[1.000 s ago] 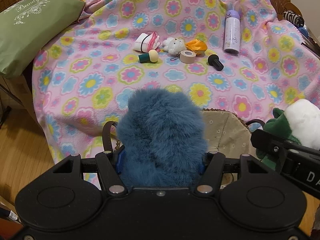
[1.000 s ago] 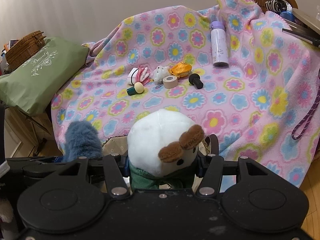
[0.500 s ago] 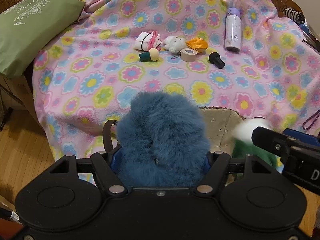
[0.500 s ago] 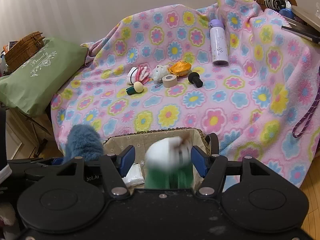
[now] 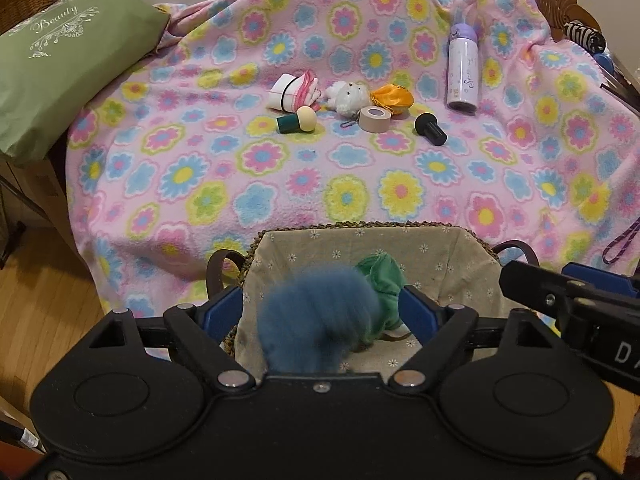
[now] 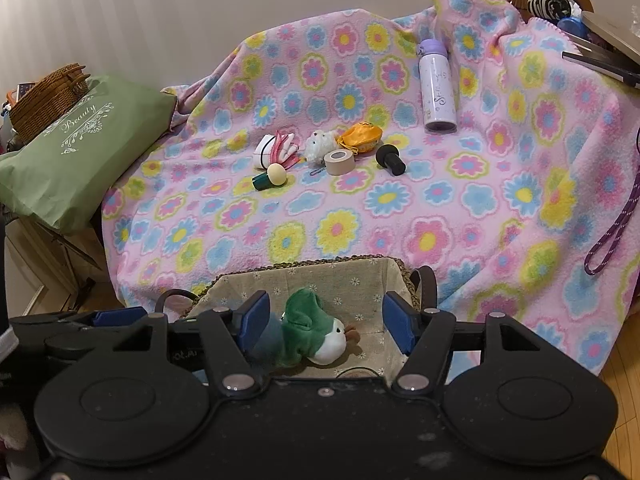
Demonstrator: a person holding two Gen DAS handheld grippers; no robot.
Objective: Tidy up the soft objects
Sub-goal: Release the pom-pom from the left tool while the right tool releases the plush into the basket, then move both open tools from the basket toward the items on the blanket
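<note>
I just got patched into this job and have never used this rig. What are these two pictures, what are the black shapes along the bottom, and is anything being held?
Each picture comes from a camera on a hand-held two-finger gripper, looking forward along its blue-padded fingers; the black shapes are the gripper bodies. The left gripper is opening: the blue fluffy toy sits blurred between its pads, which are off it, seemingly dropping. The right gripper is open and empty, above the green and white plush lying in the lined basket. Beyond, on the flowered blanket, lie a small white plush, an orange pouch, a tape roll, a purple bottle and other small things.
</note>
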